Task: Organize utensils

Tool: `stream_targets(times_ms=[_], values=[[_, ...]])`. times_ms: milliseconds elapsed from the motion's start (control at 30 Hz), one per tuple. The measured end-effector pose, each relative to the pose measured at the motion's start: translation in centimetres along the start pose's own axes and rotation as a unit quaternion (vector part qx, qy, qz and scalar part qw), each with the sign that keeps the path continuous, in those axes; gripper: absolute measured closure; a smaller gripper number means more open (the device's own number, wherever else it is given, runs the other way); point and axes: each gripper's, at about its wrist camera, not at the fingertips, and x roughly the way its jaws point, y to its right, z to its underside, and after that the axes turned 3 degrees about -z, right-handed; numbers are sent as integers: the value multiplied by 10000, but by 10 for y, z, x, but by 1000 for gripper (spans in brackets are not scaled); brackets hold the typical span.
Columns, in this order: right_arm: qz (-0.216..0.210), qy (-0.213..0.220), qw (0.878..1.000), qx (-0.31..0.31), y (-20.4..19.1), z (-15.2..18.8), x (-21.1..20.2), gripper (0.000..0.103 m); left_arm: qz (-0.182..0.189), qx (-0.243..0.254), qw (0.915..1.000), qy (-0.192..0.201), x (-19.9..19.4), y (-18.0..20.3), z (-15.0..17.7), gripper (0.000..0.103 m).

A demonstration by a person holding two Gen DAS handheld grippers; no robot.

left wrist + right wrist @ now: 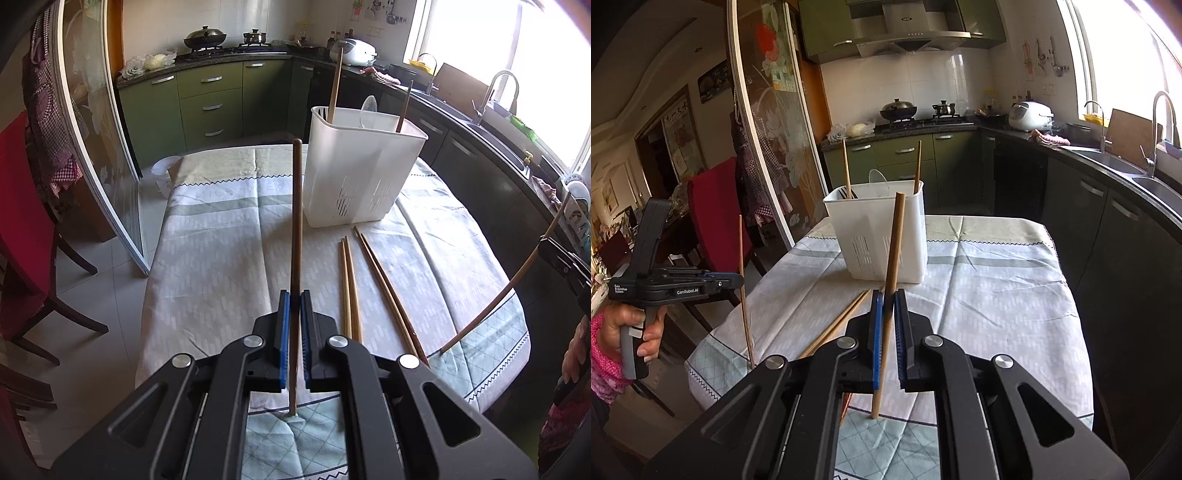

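Note:
My left gripper [294,299] is shut on a dark brown chopstick [296,229], held upright with its tip on the tablecloth. My right gripper [888,297] is shut on a light wooden chopstick [894,243], also upright with its tip on the cloth. A white utensil holder [360,173] stands at the table's far middle, with two chopsticks and a spoon in it. It also shows in the right wrist view [877,236]. Several loose chopsticks [369,280] lie on the cloth in front of it. The left gripper [735,282] shows at the left of the right wrist view.
The table wears a pale patterned cloth [229,258]. A red-backed chair [26,229] stands at the left. Green kitchen cabinets [210,103] lie beyond the table, and a dark counter with a sink [491,122] runs along the right.

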Motion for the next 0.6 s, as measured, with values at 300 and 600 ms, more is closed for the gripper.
stream_targets(times_ms=[300, 600], values=[[-35, 24, 10000, 90, 3, 4, -11, 96, 105, 66, 9994, 316, -30, 10, 8, 97], [-184, -106, 9995, 248, 13, -10, 0, 96, 298, 169, 9988, 357, -37, 23, -14, 97]])
